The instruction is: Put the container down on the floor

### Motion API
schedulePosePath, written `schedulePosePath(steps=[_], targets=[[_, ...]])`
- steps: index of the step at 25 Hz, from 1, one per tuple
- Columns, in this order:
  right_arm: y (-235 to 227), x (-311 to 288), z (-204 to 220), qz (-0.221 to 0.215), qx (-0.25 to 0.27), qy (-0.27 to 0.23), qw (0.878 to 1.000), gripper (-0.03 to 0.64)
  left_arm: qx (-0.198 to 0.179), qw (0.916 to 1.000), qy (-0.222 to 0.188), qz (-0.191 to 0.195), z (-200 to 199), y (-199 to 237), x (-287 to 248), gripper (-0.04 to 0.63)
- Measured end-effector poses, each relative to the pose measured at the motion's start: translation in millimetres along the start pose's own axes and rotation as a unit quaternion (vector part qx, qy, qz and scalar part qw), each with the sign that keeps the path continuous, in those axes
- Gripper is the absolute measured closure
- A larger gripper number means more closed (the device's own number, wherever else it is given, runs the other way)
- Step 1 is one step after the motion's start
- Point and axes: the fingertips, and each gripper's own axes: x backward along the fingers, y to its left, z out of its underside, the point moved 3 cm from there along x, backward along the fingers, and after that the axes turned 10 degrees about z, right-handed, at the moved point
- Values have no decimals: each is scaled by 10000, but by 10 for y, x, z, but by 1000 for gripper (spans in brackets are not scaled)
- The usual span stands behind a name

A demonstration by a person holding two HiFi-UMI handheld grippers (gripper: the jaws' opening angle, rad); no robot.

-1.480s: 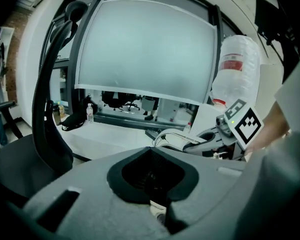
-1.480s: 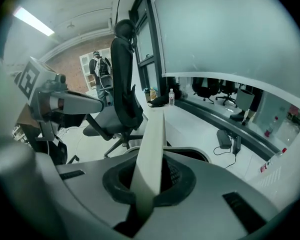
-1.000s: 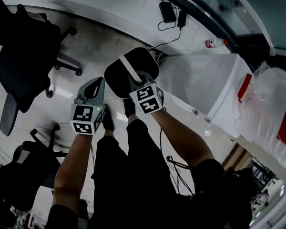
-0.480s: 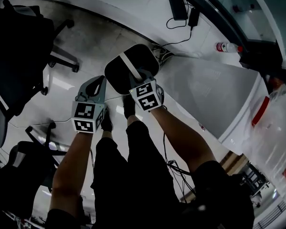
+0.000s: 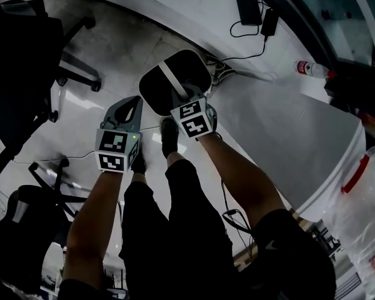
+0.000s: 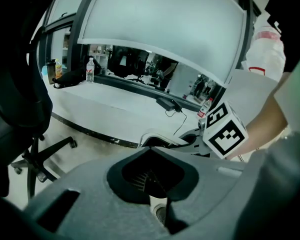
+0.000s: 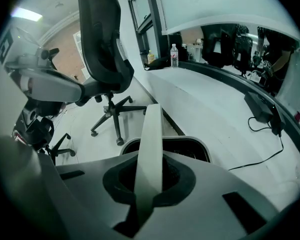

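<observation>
A dark container point(image 5: 175, 83) with a pale rim hangs from its white strap handle point(image 5: 170, 80) above the floor. My right gripper point(image 5: 182, 99) is shut on that handle, and in the right gripper view the handle point(image 7: 151, 149) runs straight through the closed jaws point(image 7: 149, 184) down to the container's rim point(image 7: 195, 145). My left gripper point(image 5: 129, 110) hangs just left of the container with its jaws together and nothing in them. In the left gripper view the gripper point(image 6: 152, 184) looks shut, and the container's rim point(image 6: 157, 136) shows beyond it beside the right gripper's marker cube point(image 6: 224, 130).
Black office chairs point(image 5: 25, 55) stand to the left on the pale floor. A white desk panel point(image 5: 287, 124) rises on the right, with power adapters and a cable point(image 5: 253, 11) and a bottle point(image 5: 309, 69) beyond it. The person's shoes point(image 5: 169, 133) are just below the container.
Both grippers have sunk toward the floor, the right one carrying the container by its handle. The grip on the handle is unchanged.
</observation>
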Motion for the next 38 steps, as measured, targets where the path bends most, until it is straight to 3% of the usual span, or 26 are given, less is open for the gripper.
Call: schedulePosePath(steps=[4, 10, 15, 38], targets=[[-19, -211, 80, -16, 38, 55, 10000, 604, 56, 10000, 29, -11, 116, 70, -115, 588], [-12, -440, 189, -46, 138, 135, 9998, 603, 450, 9987, -73, -207, 268, 222, -190, 588], [5, -579, 300, -69, 215, 229, 9995, 603, 299, 9995, -66, -65, 371, 195, -279, 588], [89, -751, 913, -227, 128, 733, 9970, 603, 321, 9994, 112, -54, 669, 98, -398, 588]])
